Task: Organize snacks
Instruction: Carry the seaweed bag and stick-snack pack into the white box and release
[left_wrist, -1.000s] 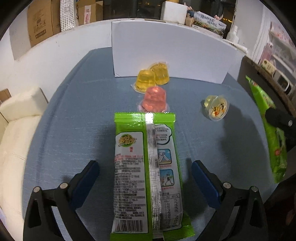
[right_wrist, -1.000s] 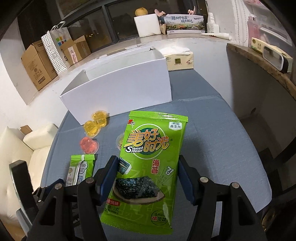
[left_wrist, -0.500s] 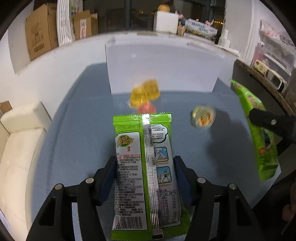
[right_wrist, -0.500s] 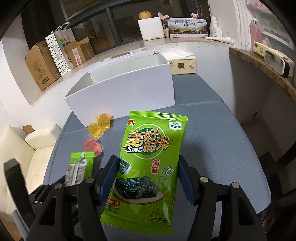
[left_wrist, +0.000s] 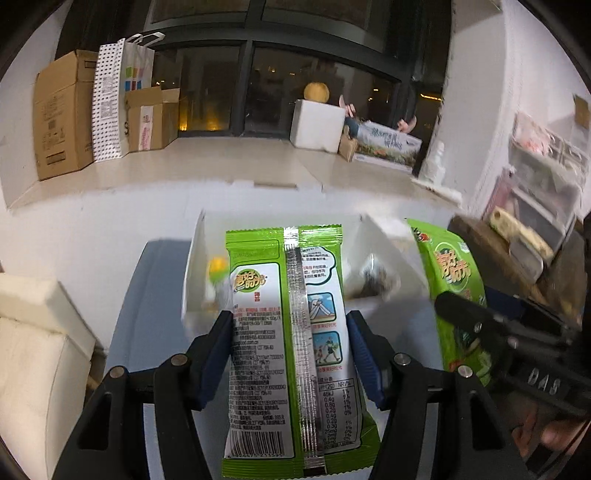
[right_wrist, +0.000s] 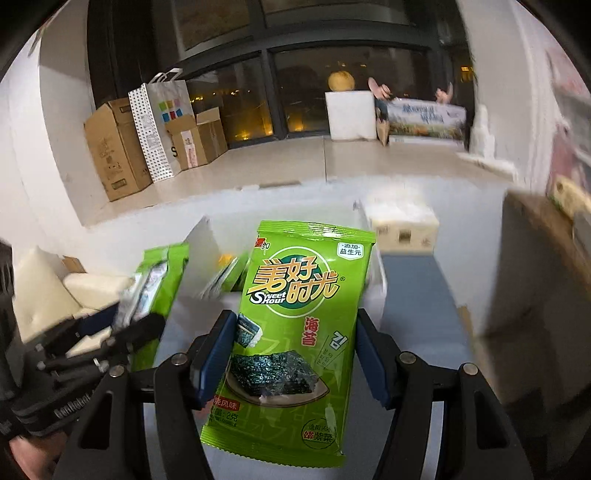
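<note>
Each gripper pinches a light, crinkly seaweed packet by its side edges: the left gripper (left_wrist: 291, 354) holds one packet (left_wrist: 284, 332) back-side up at the frame's centre, and the right gripper (right_wrist: 295, 354) holds another (right_wrist: 295, 325). Both hang over the white box (left_wrist: 388, 251) at mid-frame, though blur hides its contents. The slick film would probably slip, so gripping across the width low down suits it.

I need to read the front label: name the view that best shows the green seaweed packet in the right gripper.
The right wrist view: the green seaweed packet faces the camera, printed front fully readable, clamped between the right gripper's blue pads. The left wrist view shows that packet only at the right edge, slanted, blurred and partly hidden behind the gripper.
</note>
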